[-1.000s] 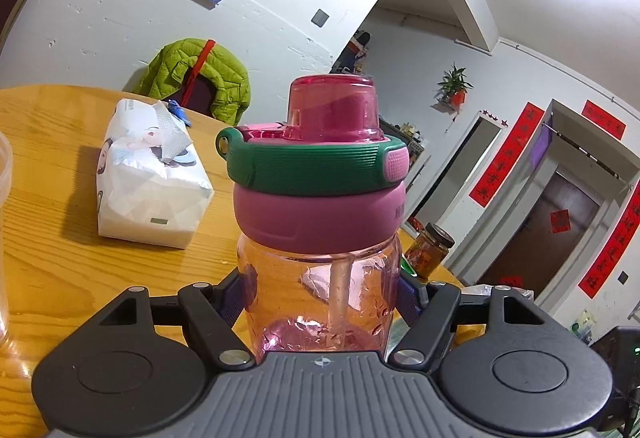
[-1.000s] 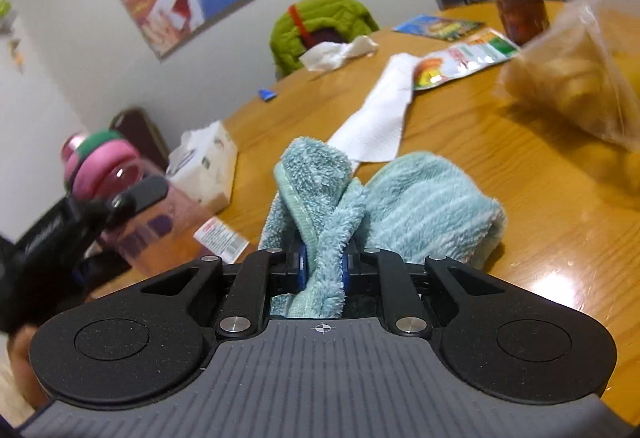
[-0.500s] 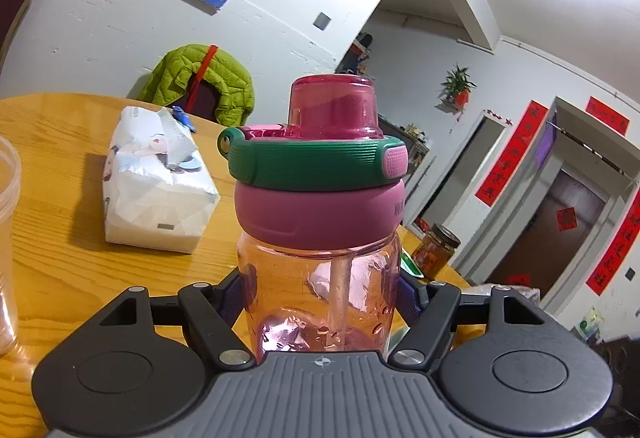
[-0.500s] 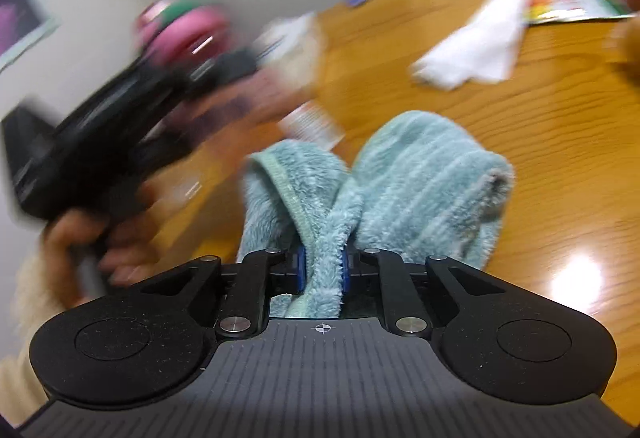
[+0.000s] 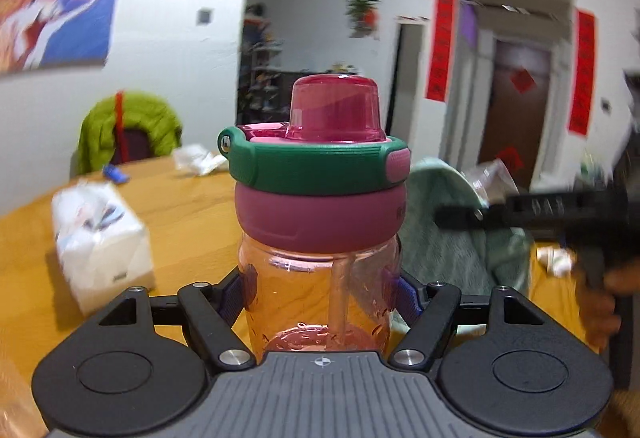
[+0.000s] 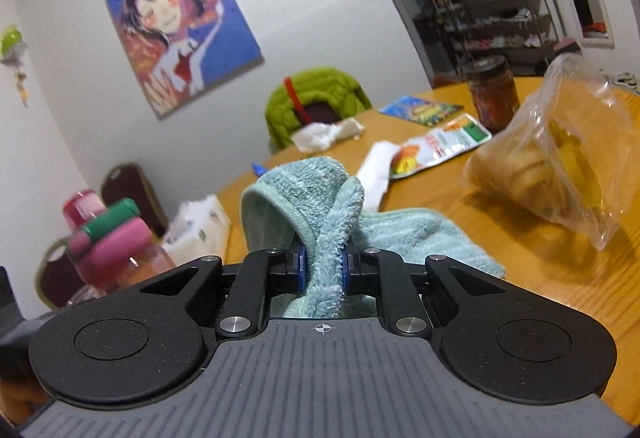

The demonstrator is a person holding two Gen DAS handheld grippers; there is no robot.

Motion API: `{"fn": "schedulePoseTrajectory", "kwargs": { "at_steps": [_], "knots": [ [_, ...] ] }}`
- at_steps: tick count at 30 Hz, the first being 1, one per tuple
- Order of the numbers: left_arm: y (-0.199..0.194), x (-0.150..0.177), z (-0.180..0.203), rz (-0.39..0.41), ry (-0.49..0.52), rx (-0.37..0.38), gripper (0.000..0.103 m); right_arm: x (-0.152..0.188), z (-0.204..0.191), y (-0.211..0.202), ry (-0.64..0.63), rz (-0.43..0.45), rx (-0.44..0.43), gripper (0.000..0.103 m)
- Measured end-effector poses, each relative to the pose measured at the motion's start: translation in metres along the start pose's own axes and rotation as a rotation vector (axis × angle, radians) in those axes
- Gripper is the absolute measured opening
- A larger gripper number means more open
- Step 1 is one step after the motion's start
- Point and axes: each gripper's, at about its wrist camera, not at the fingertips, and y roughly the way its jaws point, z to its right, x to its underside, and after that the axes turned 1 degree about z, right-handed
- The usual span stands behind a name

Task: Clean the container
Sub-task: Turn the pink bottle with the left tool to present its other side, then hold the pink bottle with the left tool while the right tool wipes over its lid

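A clear pink water bottle (image 5: 320, 278) with a pink collar, green ring and dark pink cap stands upright between the pads of my left gripper (image 5: 322, 290), which is shut on its body. In the right wrist view the same bottle (image 6: 116, 238) shows tilted at the far left. My right gripper (image 6: 323, 268) is shut on a fold of a light teal fluffy cloth (image 6: 316, 205). In the left wrist view that cloth (image 5: 452, 238) hangs just right of the bottle, with the right gripper's black body blurred beyond it.
On the round wooden table (image 6: 500, 230) lie a tissue pack (image 5: 100, 250), a clear bag of food (image 6: 560, 153), a dark jar (image 6: 494, 93), snack packets (image 6: 440, 141) and white paper towels (image 6: 328, 131). A chair with a green jacket (image 6: 316, 97) stands behind.
The left wrist has rolled, so the room now looks level behind the bottle. The right gripper with the cloth has come close beside the bottle and swung back toward the table.
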Motion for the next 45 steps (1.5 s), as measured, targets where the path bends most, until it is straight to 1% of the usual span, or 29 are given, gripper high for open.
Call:
{"fn": "schedulePoseTrajectory", "kwargs": {
  "at_steps": [2,6,8,10,12,14,15,17,19,22,23,25,27,28,29,31,33,37,38,41,45],
  "knots": [
    [0.002,0.004,0.005,0.010,0.040,0.003,0.071,-0.002,0.002,0.005,-0.008,0.000,-0.006,0.016],
    [0.003,0.009,0.001,0.027,0.032,0.018,0.072,-0.001,-0.003,0.003,-0.045,-0.005,-0.020,0.016],
    [0.004,0.011,-0.005,0.014,0.011,0.028,0.083,0.001,-0.007,0.003,-0.081,0.005,-0.029,0.016],
    [0.006,0.016,-0.010,0.000,0.016,0.026,0.089,0.003,-0.013,0.000,-0.117,0.018,-0.033,0.016],
    [0.008,0.019,-0.014,0.007,0.015,0.033,0.089,0.004,-0.020,-0.001,-0.147,0.027,-0.025,0.016],
    [0.008,0.019,-0.009,0.026,0.050,0.032,0.084,0.000,-0.029,-0.006,-0.191,0.016,-0.009,0.016],
    [0.007,0.019,-0.005,0.037,0.075,0.029,0.083,-0.004,-0.036,-0.009,-0.226,0.010,0.004,0.016],
    [0.007,0.019,0.002,0.056,0.125,0.024,0.072,-0.013,-0.053,-0.020,-0.332,0.008,0.048,0.016],
    [0.008,0.020,0.004,0.064,0.138,0.020,0.072,-0.026,-0.075,-0.035,-0.439,0.016,0.078,0.016],
    [0.007,0.021,0.003,0.069,0.128,0.021,0.072,-0.044,-0.114,-0.055,-0.574,0.007,0.078,0.016],
    [0.007,0.021,0.004,0.069,0.131,0.017,0.072,-0.047,-0.126,-0.058,-0.618,-0.004,0.091,0.016],
    [0.008,0.021,0.005,0.068,0.132,0.011,0.072,-0.045,-0.150,-0.059,-0.723,-0.030,0.141,0.016],
    [0.008,0.021,0.005,0.066,0.131,0.006,0.072,-0.037,-0.171,-0.054,-0.853,-0.061,0.216,0.015],
    [0.008,0.021,0.005,0.065,0.130,0.004,0.072,-0.033,-0.180,-0.051,-0.901,-0.089,0.234,0.014],
    [0.008,0.022,0.005,0.066,0.129,0.003,0.072,-0.029,-0.187,-0.050,-0.926,-0.126,0.230,0.014],
    [0.007,0.023,0.005,0.067,0.128,0.002,0.072,-0.026,-0.204,-0.047,-0.931,-0.206,0.173,0.013],
    [0.007,0.023,0.004,0.069,0.127,0.001,0.072,-0.028,-0.215,-0.050,-0.904,-0.246,0.104,0.013],
    [0.007,0.024,0.005,0.072,0.129,-0.008,0.072,-0.039,-0.229,-0.050,-0.822,-0.262,0.005,0.013],
    [0.007,0.024,0.005,0.072,0.129,-0.009,0.072,-0.040,-0.233,-0.048,-0.819,-0.267,-0.013,0.013],
    [0.006,0.024,0.006,0.073,0.129,-0.015,0.072,-0.044,-0.245,-0.033,-0.831,-0.281,-0.030,0.013],
    [0.007,0.024,0.005,0.074,0.127,-0.019,0.072,-0.042,-0.257,-0.008,-0.872,-0.273,0.000,0.013]
  ]
}}
